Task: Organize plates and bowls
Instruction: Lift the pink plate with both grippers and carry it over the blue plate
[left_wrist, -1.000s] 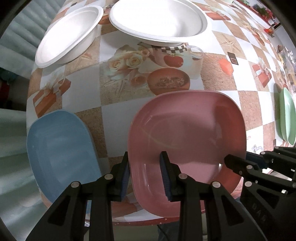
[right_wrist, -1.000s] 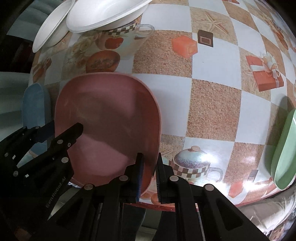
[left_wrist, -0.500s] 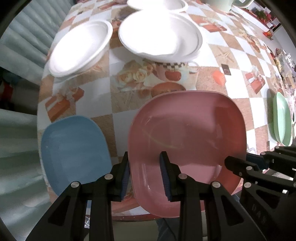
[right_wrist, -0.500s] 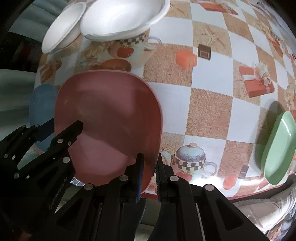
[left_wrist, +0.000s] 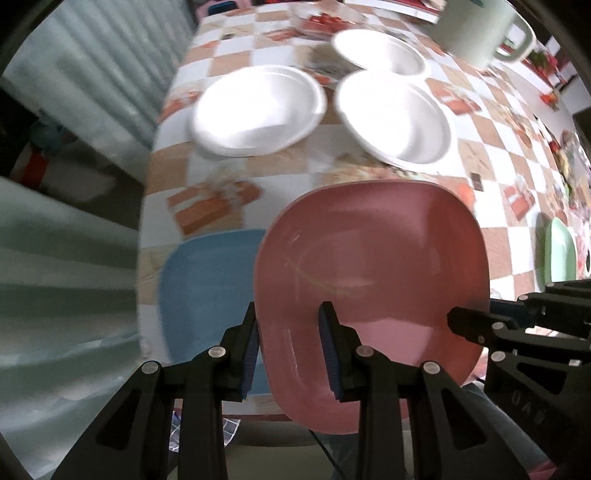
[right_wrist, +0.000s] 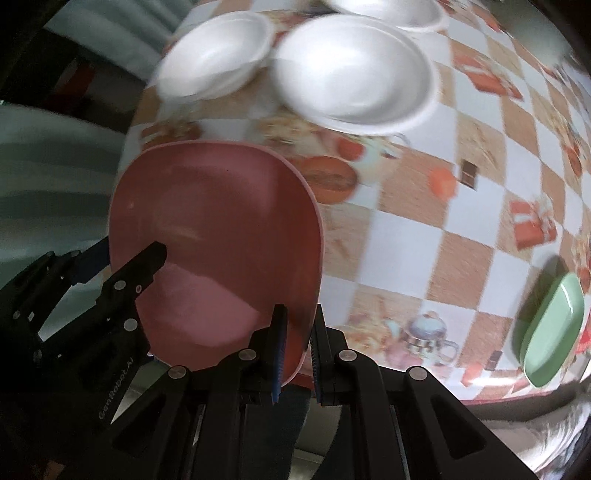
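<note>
Left gripper (left_wrist: 290, 347) clamped on pink plate (left_wrist: 373, 266) rim at 7 o'clock, right gripper (right_wrist: 297, 347) clamped on its right rim, plate raised above table (right_wrist: 424, 206), blue plate (left_wrist: 207, 288) at 9 o'clock, white bowls (left_wrist: 258, 110) at 12, green plate (right_wrist: 554, 328) at 3.

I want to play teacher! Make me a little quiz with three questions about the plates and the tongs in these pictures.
1. True or false: both tongs grip the square pink plastic plate.
2. What colour is the plate partly hidden under the pink one, at the left table edge?
3. How many round white foam dishes show in the left wrist view: A two, B three, C five?

Key: 1 true, left tongs and right tongs each pinch its rim. 2 blue. 3 B.
</note>
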